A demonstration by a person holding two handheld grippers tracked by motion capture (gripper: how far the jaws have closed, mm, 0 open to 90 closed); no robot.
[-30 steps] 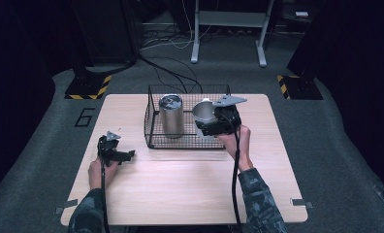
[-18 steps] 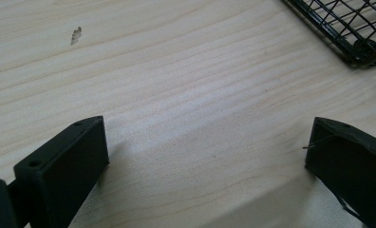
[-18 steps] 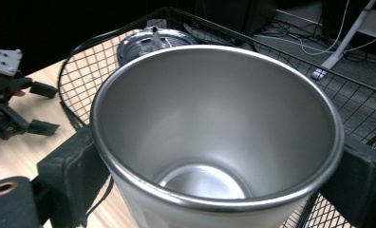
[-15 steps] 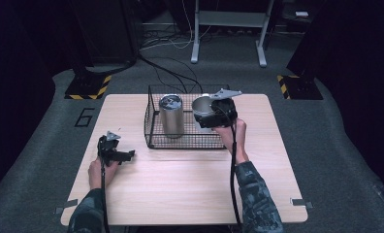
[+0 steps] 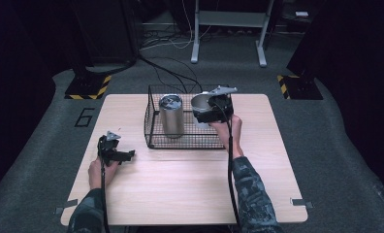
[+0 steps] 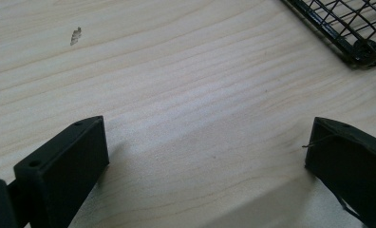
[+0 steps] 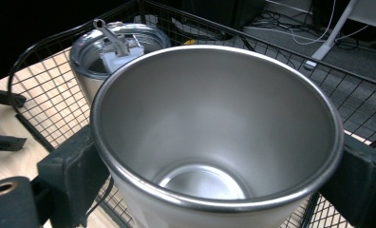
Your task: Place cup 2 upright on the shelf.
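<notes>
An open steel cup (image 7: 214, 137) sits clamped between the two black fingers of the right gripper (image 5: 210, 108), one finger pressed to each side of its wall just under the rim. The cup is plain brushed metal, tapering toward a round, shiny bottom, with a rolled lip and nothing inside it. In the high view it is held over the right part of the black wire basket (image 5: 153, 131), which stands at the far middle of the pale wooden tabletop (image 5: 180, 189).

Inside the basket, in its left part, a second steel tumbler (image 5: 171, 116) stands upright. It is closed by a clear lid (image 7: 129, 40) with a small raised tab on top. The two vessels are near each other but apart.

The left gripper (image 5: 113, 151) rests low on the tabletop near its left edge, well apart from the basket, held by the person's left hand (image 5: 100, 171). Its fingers (image 6: 65, 166) are spread wide with only bare wood grain between them; a corner of the basket shows at the upper right of the left gripper view, and a small dark mark (image 6: 75, 35) lies on the wood.
</notes>
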